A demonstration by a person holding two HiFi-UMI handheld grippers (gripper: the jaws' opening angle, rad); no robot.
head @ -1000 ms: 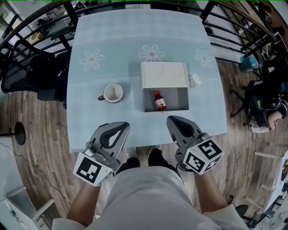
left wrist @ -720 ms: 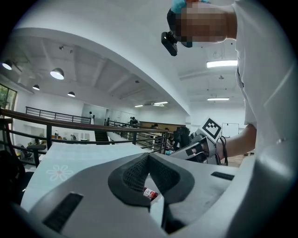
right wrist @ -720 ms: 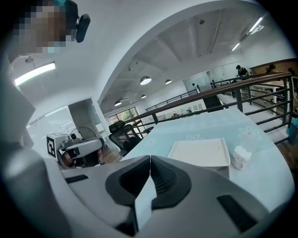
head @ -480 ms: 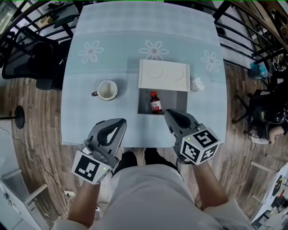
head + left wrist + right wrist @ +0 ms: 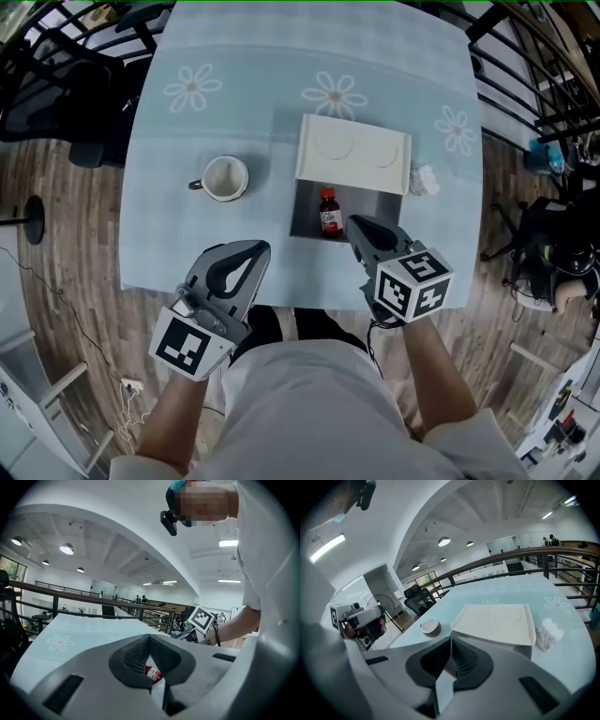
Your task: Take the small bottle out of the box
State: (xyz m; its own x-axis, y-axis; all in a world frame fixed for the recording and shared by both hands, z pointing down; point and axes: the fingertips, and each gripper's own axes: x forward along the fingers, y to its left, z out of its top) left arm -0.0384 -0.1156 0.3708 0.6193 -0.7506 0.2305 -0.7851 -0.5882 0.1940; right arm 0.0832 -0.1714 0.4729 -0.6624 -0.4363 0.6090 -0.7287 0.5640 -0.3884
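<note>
Now the right gripper [image 5: 361, 228] hangs at the box [image 5: 377, 201], jaws clenched and empty, like the left gripper [image 5: 246, 253]. Next it must open around the small bottle [image 5: 328, 212].

Right gripper [image 5: 451, 641] fingers together, perhaps box lid [image 5: 494, 623] ahead, cup [image 5: 430, 626] left

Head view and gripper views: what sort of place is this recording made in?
Probably a large open office hall, perhaps a mezzanine: a curved black metal railing, round white ceiling lights, and a black office chair on brown wood-plank flooring.
</note>
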